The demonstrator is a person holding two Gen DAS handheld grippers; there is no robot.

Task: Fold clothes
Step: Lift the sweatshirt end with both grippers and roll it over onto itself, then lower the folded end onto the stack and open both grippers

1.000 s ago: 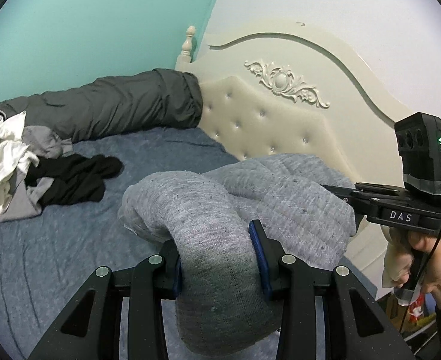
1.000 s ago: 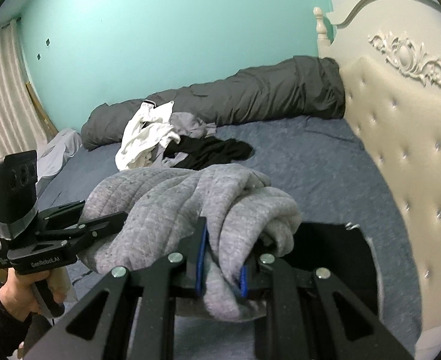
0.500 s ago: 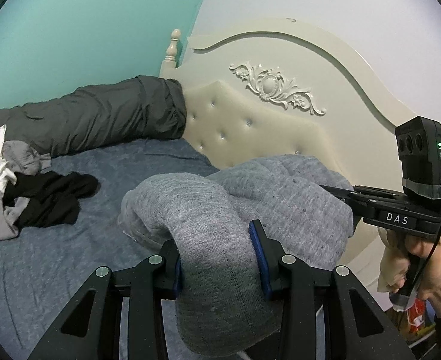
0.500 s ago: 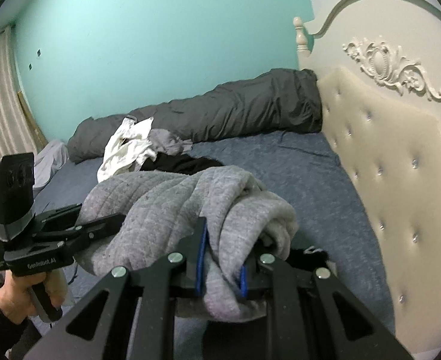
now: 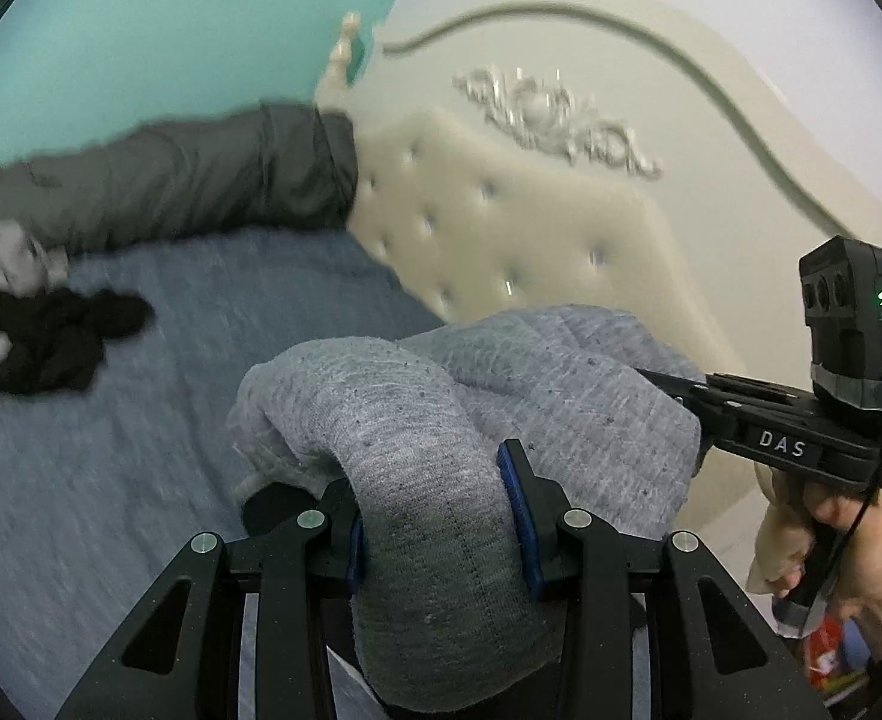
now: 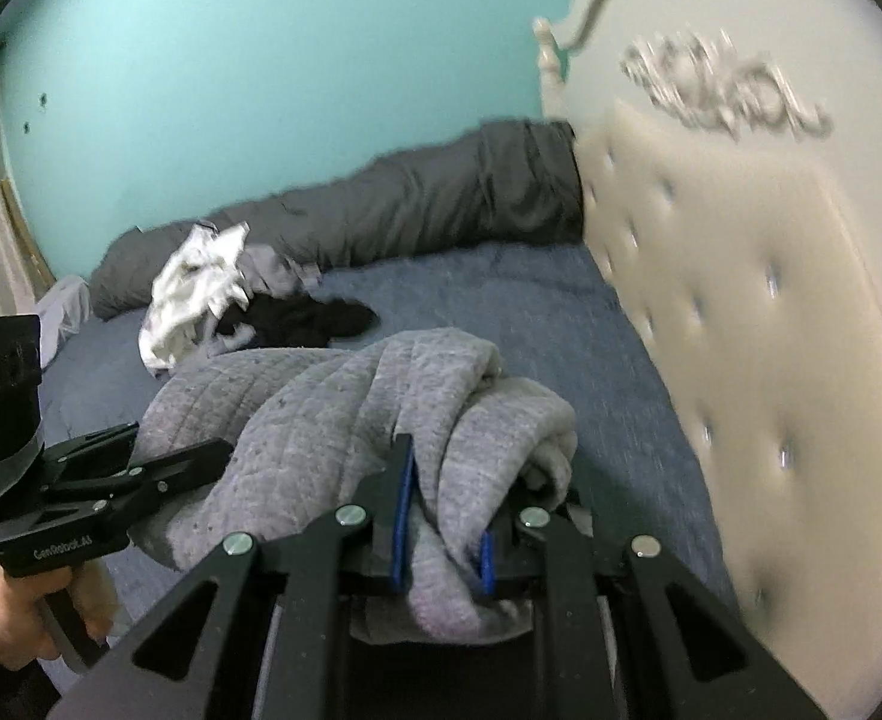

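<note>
Teal walls and a cream tufted headboard [image 5: 531,252] frame a blue-sheeted bed [image 6: 549,324] — above it a grey sweatshirt [image 5: 417,438], bunched, hangs between two tools. The left hand-held gripper [image 5: 438,510] clamps a thick fold; the right hand-held gripper [image 6: 441,531], at its 3 o'clock, pinches another. Judged best: keep both grips even and lower flat. Loose clothes [image 6: 201,288] lie at 10 o'clock.

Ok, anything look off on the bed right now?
Only the unsorted heap by the dark rolled duvet: a white garment crumpled over black clothing. The grey sweater is bunched between both grippers, not flat.
</note>
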